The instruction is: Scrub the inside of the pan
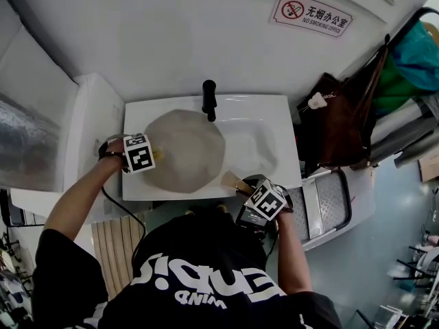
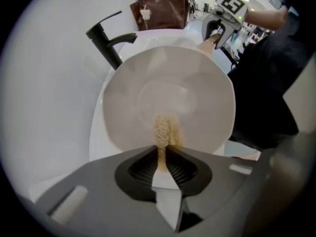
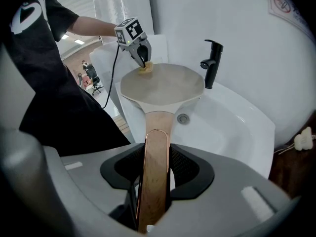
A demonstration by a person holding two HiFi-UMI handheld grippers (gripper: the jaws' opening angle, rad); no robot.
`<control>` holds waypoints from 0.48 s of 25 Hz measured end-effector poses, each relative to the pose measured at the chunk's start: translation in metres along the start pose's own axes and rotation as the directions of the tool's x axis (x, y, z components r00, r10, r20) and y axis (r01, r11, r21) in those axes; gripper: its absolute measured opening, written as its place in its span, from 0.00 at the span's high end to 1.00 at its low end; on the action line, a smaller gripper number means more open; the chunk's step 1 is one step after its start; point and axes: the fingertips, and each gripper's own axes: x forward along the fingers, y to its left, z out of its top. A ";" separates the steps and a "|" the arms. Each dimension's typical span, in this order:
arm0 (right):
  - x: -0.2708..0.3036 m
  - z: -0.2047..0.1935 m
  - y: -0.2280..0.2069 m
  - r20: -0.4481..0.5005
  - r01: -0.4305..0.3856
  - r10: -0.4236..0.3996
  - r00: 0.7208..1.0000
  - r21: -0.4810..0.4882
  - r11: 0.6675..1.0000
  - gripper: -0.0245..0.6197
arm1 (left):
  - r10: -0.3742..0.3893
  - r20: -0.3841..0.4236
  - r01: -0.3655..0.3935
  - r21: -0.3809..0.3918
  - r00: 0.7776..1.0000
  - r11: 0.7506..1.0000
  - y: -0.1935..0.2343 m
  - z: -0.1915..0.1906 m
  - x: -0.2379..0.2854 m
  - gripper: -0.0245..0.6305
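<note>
- Pan (image 1: 184,149) lies over the sink (image 1: 267,125)
- Right gripper (image 3: 155,164): fingers (image 3: 185,169) clamp its handle (image 3: 154,132), whose near end is cut off
- Left gripper (image 2: 164,158): fingers pinch a sponge (image 2: 166,130) lying inside the pan just ahead, its rear hidden between them

The pan (image 1: 184,149) covers the sink's (image 1: 274,107) left half, the black faucet (image 1: 209,100) stands at its back edge, and its right half lies open.

I count one pan (image 1: 184,151), one sponge (image 2: 165,130), one faucet (image 1: 209,100), one sink (image 1: 264,146), one brown bag (image 1: 336,125), one sign (image 1: 312,14).
</note>
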 end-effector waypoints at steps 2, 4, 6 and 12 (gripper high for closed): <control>0.000 0.001 0.000 0.004 -0.001 0.001 1.000 0.000 1.000 0.71 | -0.031 0.000 0.031 0.006 1.000 1.000 -0.009 0.001 0.000 0.89; 0.000 0.001 0.000 0.007 -0.004 0.004 1.000 0.001 1.000 0.71 | -0.064 0.006 0.064 -0.002 0.998 0.998 -0.020 0.004 0.000 0.89; 0.000 0.001 0.000 0.007 -0.004 0.004 1.000 0.003 1.000 0.71 | -0.096 0.012 0.096 -0.004 0.995 0.995 -0.031 0.008 0.001 0.89; -0.003 0.005 0.000 0.007 0.000 0.000 1.000 -0.008 1.000 0.71 | -0.207 0.023 0.207 -0.001 0.978 0.978 -0.064 0.022 0.000 0.89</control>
